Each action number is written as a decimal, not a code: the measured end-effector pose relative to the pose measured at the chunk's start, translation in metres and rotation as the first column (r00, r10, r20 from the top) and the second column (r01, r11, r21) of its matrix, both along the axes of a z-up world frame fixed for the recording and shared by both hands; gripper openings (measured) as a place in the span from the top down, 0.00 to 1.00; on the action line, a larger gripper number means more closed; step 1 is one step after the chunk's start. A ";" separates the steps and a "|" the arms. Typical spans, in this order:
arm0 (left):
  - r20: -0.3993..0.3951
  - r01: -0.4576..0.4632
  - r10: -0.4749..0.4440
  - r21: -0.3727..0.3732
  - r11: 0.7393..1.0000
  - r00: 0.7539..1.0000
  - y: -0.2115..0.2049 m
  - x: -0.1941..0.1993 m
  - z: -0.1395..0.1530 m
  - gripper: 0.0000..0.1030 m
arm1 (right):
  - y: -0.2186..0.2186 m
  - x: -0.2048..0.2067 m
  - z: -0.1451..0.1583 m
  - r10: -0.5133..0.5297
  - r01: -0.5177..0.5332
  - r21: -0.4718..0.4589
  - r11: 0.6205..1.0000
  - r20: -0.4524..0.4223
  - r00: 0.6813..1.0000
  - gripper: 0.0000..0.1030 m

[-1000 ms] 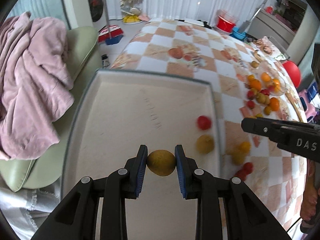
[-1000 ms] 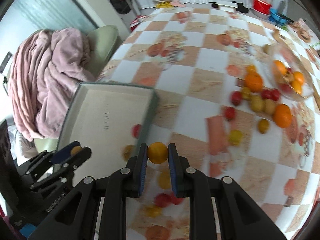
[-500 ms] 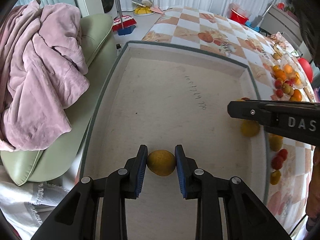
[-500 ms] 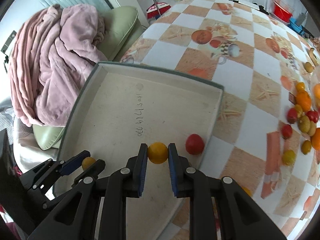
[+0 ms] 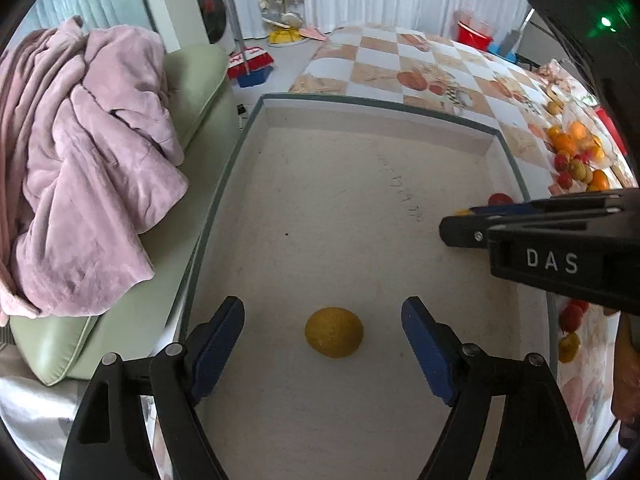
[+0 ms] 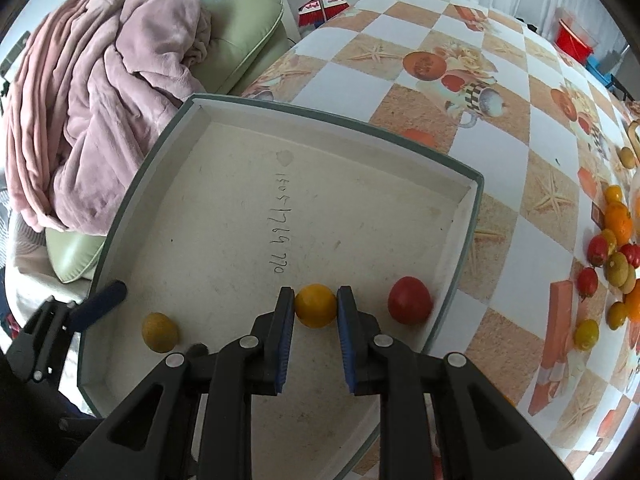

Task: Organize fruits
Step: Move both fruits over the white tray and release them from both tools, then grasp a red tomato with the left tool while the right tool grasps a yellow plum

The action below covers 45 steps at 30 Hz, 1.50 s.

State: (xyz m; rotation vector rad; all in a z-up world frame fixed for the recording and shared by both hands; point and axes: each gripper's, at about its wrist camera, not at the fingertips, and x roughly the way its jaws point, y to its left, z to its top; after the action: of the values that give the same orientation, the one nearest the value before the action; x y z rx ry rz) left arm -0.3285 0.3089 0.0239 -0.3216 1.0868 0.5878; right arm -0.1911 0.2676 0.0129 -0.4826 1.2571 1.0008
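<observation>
The blue-padded fingers (image 5: 218, 344) of the left gripper (image 5: 323, 334) are spread wide apart, with nothing gripped. The right gripper (image 6: 316, 308) is clamped on a yellow fruit (image 6: 315, 305). Both are held over the large shallow tray (image 6: 332, 120), set on the checkered tablecloth (image 6: 516, 152). A dull yellow fruit (image 5: 334, 332) is seen resting on the tray floor between the left fingers, touching neither. A red fruit (image 6: 409, 300) lies near the tray's right wall.

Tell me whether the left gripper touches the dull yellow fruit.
Apart. The left wrist view shows the left gripper open, bare tray floor either side of the dull yellow fruit.
</observation>
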 end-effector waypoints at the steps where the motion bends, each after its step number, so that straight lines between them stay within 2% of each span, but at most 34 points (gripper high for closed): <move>1: -0.006 0.001 -0.001 -0.005 1.000 1.000 0.001 0.000 -0.001 0.20 | 0.001 0.000 0.000 0.001 -0.001 0.002 1.000 -0.003 1.000 0.73; 3: -0.010 0.002 -0.002 -0.016 1.000 1.000 0.002 0.000 -0.002 0.20 | 0.003 -0.001 0.000 0.007 -0.007 0.009 1.000 -0.016 1.000 0.66; 4: -0.010 0.003 -0.003 -0.022 1.000 1.000 0.002 0.000 -0.003 0.20 | 0.003 -0.002 0.000 0.010 -0.010 0.010 1.000 -0.016 1.000 0.55; 6: -0.011 0.007 -0.007 -0.032 0.999 1.000 0.002 0.000 -0.004 0.20 | 0.003 -0.003 0.000 0.010 -0.010 0.007 1.000 -0.002 1.000 0.40; 11: -0.014 0.045 -0.046 -0.056 0.997 0.999 0.000 0.001 -0.006 0.20 | -0.001 0.001 0.003 -0.004 0.004 0.025 1.000 -0.019 1.000 0.40; 13: -0.009 0.059 -0.060 -0.080 0.995 0.998 0.000 0.001 -0.007 0.20 | -0.004 0.003 0.007 -0.014 0.016 0.044 0.999 -0.029 0.999 0.33; 19: 0.034 0.063 -0.059 -0.114 0.992 0.998 0.004 -0.002 -0.002 0.20 | -0.016 0.011 0.026 -0.036 0.039 0.104 0.994 -0.038 0.999 0.23; 25: 0.024 0.038 -0.036 -0.126 0.991 0.999 0.008 -0.002 0.002 0.20 | -0.046 0.028 0.041 -0.117 0.121 0.134 0.984 -0.042 0.992 0.23; 31: -0.015 0.044 -0.046 -0.119 0.992 0.999 -0.002 0.007 0.008 0.20 | -0.096 0.047 0.036 -0.230 0.235 0.097 0.967 -0.058 0.971 0.23; 39: 0.001 0.152 -0.152 -0.083 0.985 0.988 -0.038 0.047 0.032 0.20 | -0.170 0.069 0.016 -0.375 0.376 0.004 0.927 -0.065 0.925 0.23; 45: 0.016 0.235 -0.235 -0.071 0.969 0.972 -0.070 0.093 0.044 0.20 | -0.207 0.093 0.011 -0.453 0.453 -0.014 0.891 -0.050 0.890 0.23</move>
State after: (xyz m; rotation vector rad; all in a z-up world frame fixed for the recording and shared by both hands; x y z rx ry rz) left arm -0.2358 0.2389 0.0680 -0.2530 1.1224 0.3363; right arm -0.0977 0.0610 0.0240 -0.1474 1.3381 0.6158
